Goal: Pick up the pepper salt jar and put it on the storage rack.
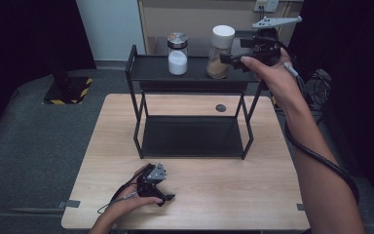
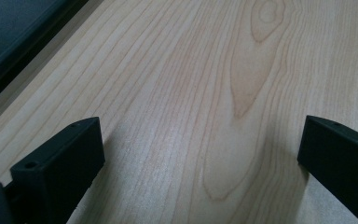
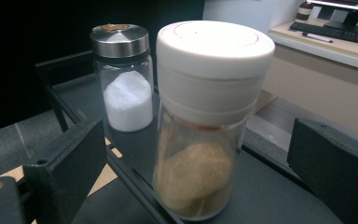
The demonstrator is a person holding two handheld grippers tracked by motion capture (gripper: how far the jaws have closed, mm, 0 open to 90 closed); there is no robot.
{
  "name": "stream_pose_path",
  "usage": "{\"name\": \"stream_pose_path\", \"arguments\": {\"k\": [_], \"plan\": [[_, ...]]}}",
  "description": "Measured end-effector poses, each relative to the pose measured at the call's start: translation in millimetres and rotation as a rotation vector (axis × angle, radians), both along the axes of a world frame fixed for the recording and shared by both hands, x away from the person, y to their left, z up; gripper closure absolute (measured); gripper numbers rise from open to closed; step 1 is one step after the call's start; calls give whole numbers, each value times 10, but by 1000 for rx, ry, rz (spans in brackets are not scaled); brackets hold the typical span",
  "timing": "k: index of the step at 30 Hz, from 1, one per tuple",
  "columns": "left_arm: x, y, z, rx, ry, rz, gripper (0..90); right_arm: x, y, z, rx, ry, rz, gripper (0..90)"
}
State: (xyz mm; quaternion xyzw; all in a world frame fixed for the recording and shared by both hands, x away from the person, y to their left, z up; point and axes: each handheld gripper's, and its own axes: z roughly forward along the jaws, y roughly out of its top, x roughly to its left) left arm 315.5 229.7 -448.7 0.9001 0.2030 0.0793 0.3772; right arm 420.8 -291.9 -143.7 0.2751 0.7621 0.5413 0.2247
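— Pale wood tabletop (image 1: 224,195), black rack (image 1: 136,73); where's the brown spice jar (image 1: 220,51)?

— Upright on the top shelf, near the salt jar (image 1: 177,53). My right gripper (image 1: 231,59) has its jaws released, wide either side of it, not pressing.

— Step?

— Placing looks done; next, back straight off. My left gripper (image 1: 163,195) rests open, empty.

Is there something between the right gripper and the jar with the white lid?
Nothing visible. The right gripper has its jaws open on either side of the white-lidded jar on the rack's top shelf; the steel-capped jar stands apart, beyond it.
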Motion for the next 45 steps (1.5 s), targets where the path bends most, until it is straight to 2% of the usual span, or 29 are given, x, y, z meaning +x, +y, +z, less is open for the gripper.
{"name": "stream_pose_path", "arguments": {"k": [9,13,18,24,31,45], "plan": [[0,0,0,0,1,1,0,-297,-58,-197,3,-26,27,49],[2,1,-1,-2,4,0,0,-435,-58,-310,-10,-24,48,40],[1,0,-1,-2,3,1,0,-563,-76,-486,1,-9,70,35],[2,0,1,-1,4,0,0,-642,-84,-671,-8,17,82,35],[-1,-1,3,2,-2,0,0,-777,-86,-930,-5,26,103,33],[-3,-1,3,2,-3,0,0,-934,-142,-1508,-13,91,164,27]]}}
